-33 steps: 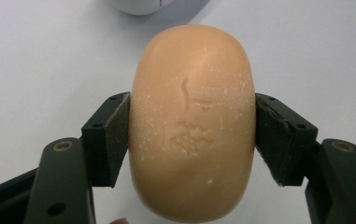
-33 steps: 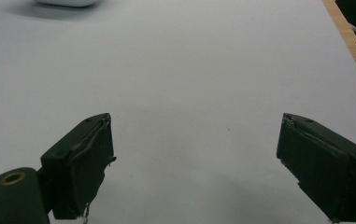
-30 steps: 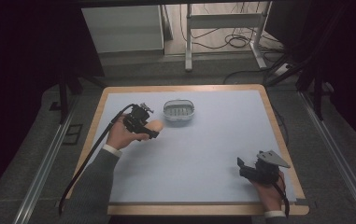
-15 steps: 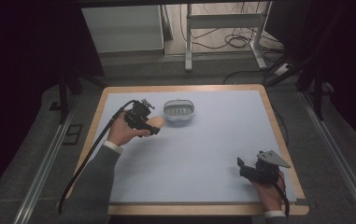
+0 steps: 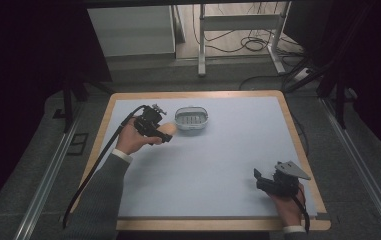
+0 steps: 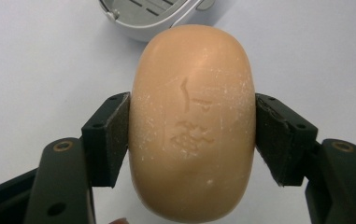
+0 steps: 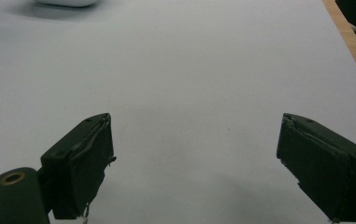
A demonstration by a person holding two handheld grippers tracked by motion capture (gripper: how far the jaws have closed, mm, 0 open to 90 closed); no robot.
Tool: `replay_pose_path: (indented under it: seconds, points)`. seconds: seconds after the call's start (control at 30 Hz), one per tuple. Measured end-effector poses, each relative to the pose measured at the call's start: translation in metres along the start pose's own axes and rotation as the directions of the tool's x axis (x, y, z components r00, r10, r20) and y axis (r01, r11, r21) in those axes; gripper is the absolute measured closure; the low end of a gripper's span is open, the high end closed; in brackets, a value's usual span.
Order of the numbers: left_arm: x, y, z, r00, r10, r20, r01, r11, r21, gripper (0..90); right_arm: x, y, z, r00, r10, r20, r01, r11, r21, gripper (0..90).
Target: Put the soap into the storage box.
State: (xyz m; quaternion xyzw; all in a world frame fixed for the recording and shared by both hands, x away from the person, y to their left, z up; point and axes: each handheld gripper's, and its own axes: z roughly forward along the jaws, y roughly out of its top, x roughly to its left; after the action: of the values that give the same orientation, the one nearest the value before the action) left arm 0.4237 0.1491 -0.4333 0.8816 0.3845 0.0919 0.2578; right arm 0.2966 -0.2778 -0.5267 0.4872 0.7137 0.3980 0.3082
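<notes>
Soap (image 6: 192, 126) clamped in left gripper (image 5: 160, 136), edged closer to dish (image 5: 192, 118); right gripper (image 7: 194, 163) open, empty.

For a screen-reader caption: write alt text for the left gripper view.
A tan oval bar of soap, stamped with a faint mark, is clamped at its sides in the left gripper above a pale blue table. Just beyond the soap sits the edge of a grey slotted soap dish.
</notes>
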Motion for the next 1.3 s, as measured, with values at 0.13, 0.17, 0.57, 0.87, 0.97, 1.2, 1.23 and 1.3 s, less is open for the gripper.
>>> replay_pose_path:
  seconds: [0.13,0.17,0.57,0.87,0.97,1.2,1.23,1.3]
  points:
    - [-0.001,0.004,0.001,1.0,0.004,-0.002,-0.004,1.0,-0.002,32.5,0.0,0.0,0.0,1.0,0.0,0.0,0.0,1.0,-0.001,11.0]
    - [-0.002,0.006,0.001,1.0,0.002,-0.003,-0.002,1.0,-0.004,32.5,0.0,0.0,0.0,1.0,0.001,-0.001,-0.001,1.0,-0.001,11.1]
    - [0.0,0.012,0.004,1.0,0.005,-0.002,-0.005,1.0,-0.005,32.5,0.0,0.0,0.0,1.0,-0.002,-0.001,0.002,1.0,0.001,11.1]
    - [0.002,0.021,0.007,1.0,0.01,0.001,-0.01,0.9999,-0.006,32.5,0.0,0.0,0.0,1.0,-0.003,-0.002,0.003,1.0,0.001,11.1]
    - [0.003,0.023,0.01,1.0,0.006,-0.005,-0.006,1.0,-0.003,32.5,0.0,0.0,0.0,1.0,-0.003,-0.001,0.003,1.0,0.0,11.1]
    - [0.004,0.032,0.013,0.9999,0.014,-0.006,-0.014,0.9999,-0.001,32.5,0.0,0.0,0.0,1.0,-0.001,-0.001,0.001,1.0,0.0,11.1]
    - [0.005,0.033,0.014,0.9999,0.011,-0.004,-0.011,0.9999,-0.005,32.5,0.0,0.0,0.0,1.0,-0.001,-0.001,0.001,1.0,0.0,11.0]
    - [0.005,0.035,0.015,0.9999,0.013,-0.009,-0.013,0.9999,0.0,32.5,0.0,0.0,0.0,1.0,-0.001,-0.001,0.001,1.0,0.0,11.1]
